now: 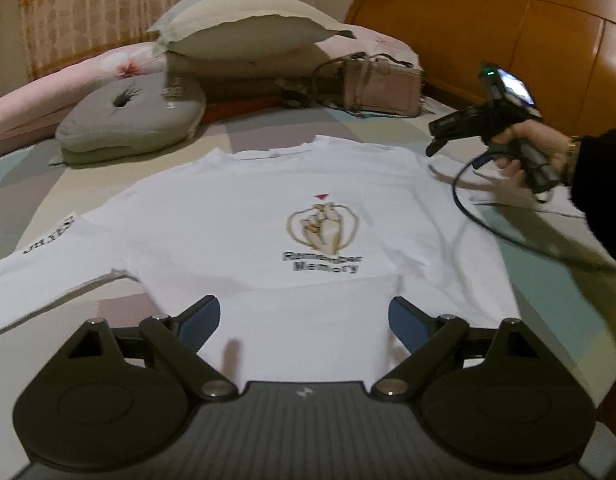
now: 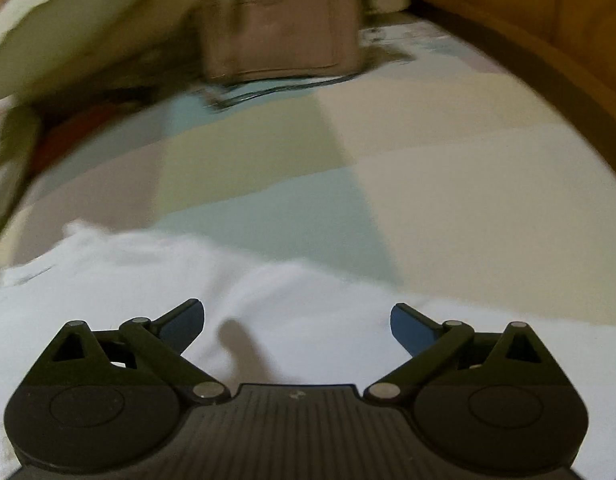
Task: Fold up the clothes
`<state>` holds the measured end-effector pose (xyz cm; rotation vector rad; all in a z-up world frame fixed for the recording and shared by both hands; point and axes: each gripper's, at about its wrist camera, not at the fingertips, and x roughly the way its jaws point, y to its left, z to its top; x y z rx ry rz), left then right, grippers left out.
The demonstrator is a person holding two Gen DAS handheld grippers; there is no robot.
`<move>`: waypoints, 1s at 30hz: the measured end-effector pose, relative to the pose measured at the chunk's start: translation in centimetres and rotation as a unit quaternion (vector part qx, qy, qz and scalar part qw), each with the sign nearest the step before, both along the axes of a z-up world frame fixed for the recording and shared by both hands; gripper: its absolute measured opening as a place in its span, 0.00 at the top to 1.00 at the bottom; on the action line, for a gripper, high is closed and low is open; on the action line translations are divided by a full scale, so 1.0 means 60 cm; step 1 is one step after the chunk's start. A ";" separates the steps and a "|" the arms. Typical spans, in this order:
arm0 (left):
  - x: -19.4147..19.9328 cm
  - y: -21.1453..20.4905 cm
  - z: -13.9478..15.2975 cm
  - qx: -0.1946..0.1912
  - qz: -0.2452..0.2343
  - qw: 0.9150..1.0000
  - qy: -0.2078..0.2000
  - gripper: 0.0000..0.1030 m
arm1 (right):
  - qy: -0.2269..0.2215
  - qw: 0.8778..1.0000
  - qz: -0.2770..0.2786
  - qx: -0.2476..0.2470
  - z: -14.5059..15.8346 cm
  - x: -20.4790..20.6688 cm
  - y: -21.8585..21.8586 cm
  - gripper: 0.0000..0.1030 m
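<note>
A white long-sleeved shirt (image 1: pixel 243 232) lies flat, front up, on the bed, with a gold print and the words "Remember Memory" on its chest. My left gripper (image 1: pixel 303 316) hovers over the shirt's lower hem, open, with nothing between its blue pads. My right gripper (image 1: pixel 432 136), held in a hand with a dark sleeve, is above the shirt's right shoulder. In the right wrist view, the right gripper (image 2: pixel 297 316) is open over white shirt cloth (image 2: pixel 267 300) and holds nothing. The view is blurred.
A patchwork bedsheet (image 2: pixel 448 184) covers the bed. At the far end are a grey cushion (image 1: pixel 127 120), stacked pillows (image 1: pixel 243 24) and a pink handbag (image 1: pixel 372 84). A wooden headboard (image 1: pixel 508 32) runs along the right. A black cable (image 1: pixel 488 220) trails over the right sleeve.
</note>
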<state>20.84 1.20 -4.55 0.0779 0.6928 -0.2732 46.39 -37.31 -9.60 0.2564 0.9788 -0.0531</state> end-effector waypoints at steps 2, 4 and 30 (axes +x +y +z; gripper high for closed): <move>0.001 0.011 -0.001 -0.002 0.009 1.000 0.000 0.11 | 0.013 1.000 0.028 0.001 -0.006 0.000 0.037 0.01; 0.000 0.021 -0.003 -0.003 0.016 1.000 0.002 0.11 | 0.026 0.998 0.054 -0.008 -0.019 0.003 0.075 0.00; 0.016 0.125 -0.036 -0.027 0.059 0.998 -0.002 0.10 | -0.098 0.983 0.128 0.083 -0.042 0.187 0.209 0.00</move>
